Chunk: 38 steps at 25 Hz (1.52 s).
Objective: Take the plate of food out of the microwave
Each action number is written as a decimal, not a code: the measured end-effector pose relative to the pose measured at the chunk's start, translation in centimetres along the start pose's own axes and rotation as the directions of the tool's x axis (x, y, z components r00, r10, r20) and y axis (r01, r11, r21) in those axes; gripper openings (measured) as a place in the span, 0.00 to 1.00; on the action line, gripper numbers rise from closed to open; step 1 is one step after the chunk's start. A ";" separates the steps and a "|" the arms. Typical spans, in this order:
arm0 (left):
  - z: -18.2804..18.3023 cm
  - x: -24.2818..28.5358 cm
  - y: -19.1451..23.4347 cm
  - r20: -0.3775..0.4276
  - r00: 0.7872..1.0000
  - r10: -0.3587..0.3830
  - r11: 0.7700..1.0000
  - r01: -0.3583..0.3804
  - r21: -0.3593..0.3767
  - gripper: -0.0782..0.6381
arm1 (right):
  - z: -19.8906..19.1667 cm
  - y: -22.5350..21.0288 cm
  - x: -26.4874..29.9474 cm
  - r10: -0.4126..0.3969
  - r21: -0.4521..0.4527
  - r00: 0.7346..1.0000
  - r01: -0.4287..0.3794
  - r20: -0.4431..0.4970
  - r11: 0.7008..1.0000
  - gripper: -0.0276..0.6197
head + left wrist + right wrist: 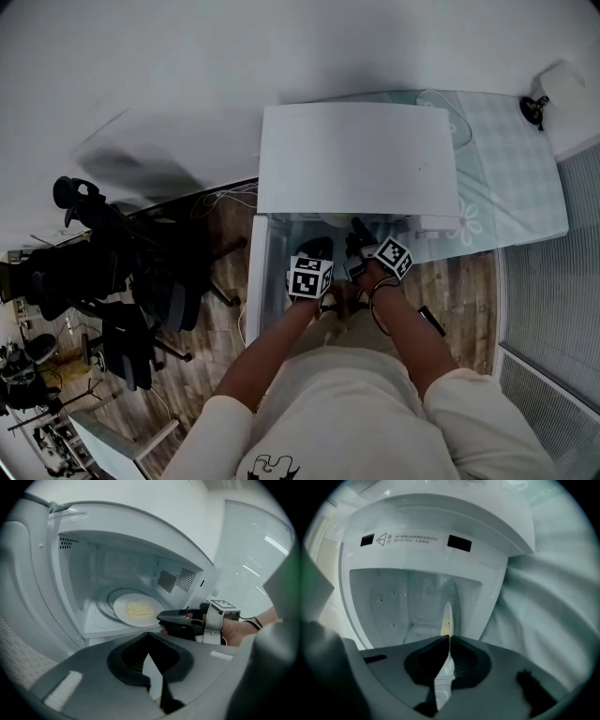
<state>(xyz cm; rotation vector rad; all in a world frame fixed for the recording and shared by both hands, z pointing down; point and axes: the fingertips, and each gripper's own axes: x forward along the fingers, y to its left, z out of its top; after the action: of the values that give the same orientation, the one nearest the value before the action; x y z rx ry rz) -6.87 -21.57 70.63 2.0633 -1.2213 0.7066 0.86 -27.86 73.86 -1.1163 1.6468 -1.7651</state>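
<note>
Microwave (356,159) on checked cloth (511,178), wood floor (461,281); right gripper (449,638) jaws clamp plate (121,609) rim, left gripper (148,637) jaws closed

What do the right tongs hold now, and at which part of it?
The right tongs grip the plate of food by its front rim.

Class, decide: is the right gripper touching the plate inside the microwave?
Touching. The right gripper view shows the right gripper with its jaws closed on the rim of the plate, which is seen edge-on between them.
</note>
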 end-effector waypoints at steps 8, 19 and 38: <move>0.3 -0.3 -0.1 0.009 1.000 -0.002 1.000 0.002 0.004 0.12 | -0.2 0.6 -0.4 0.024 0.014 1.000 -0.024 -0.015 1.000 0.07; 0.5 -1.3 -1.2 0.044 0.999 -0.012 1.000 0.011 0.022 0.12 | -0.7 1.5 -3.0 0.057 0.044 0.998 -0.056 -0.028 0.997 0.07; 0.4 -11.8 -7.2 0.208 0.974 -0.094 0.992 0.073 0.103 0.12 | -3.3 8.6 -16.4 0.122 0.071 0.990 -0.117 -0.073 0.991 0.07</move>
<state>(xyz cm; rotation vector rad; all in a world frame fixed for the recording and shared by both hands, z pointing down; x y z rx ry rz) -5.40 -12.62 60.15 2.3027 -1.2278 0.5240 5.66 -14.26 61.80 -0.9109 1.6506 -1.7924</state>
